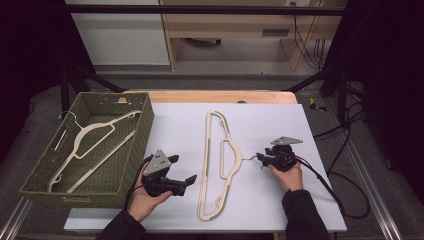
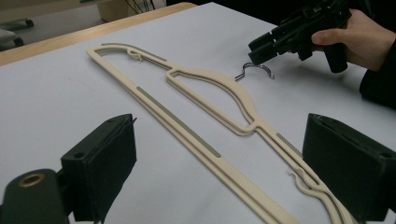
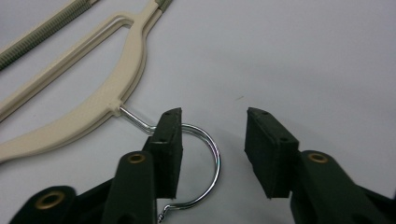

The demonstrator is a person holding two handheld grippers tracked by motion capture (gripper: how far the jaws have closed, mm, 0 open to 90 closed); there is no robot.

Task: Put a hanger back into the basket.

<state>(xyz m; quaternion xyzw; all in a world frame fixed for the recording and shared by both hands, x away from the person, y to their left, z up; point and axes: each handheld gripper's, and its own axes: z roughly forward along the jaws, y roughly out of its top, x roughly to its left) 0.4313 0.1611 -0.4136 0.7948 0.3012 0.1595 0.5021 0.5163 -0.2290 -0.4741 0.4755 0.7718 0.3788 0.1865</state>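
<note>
The hanger [image 1: 215,165] lies flat on the table [image 1: 280,200], right of the basket [image 1: 142,122]. Step in hand: gripping its hook [image 3: 205,158]. The right gripper [image 3: 212,149] straddles the hook, jaws part-closed, not yet pinching. The left gripper [image 2: 219,158] hovers wide, empty. Next: close fully, then lift.
</note>
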